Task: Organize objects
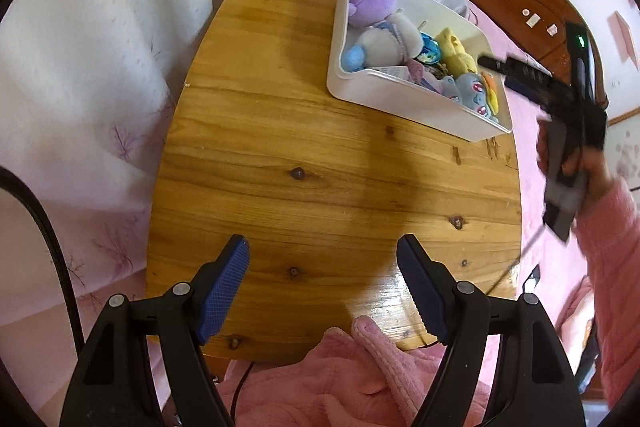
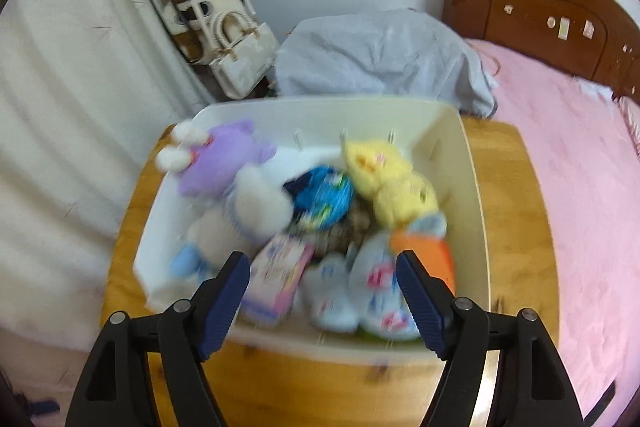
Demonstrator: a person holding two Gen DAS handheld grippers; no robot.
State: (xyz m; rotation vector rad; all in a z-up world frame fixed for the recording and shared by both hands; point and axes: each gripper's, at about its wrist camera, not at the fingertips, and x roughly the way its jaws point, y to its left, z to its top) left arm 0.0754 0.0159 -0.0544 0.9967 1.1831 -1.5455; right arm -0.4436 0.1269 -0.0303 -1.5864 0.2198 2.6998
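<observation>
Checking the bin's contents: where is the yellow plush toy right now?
The yellow plush toy lies inside the white bin, toward its far right side, beside the blue ball.

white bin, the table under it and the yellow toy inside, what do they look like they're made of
White bin: probably plastic, with smooth, thin, evenly coloured walls and rounded corners.
Table: wood, likely pine, showing grain and dark knots; the glare near its edge suggests varnish.
Yellow toy: soft plush fabric with a fuzzy surface, though the right wrist view is blurred.
</observation>
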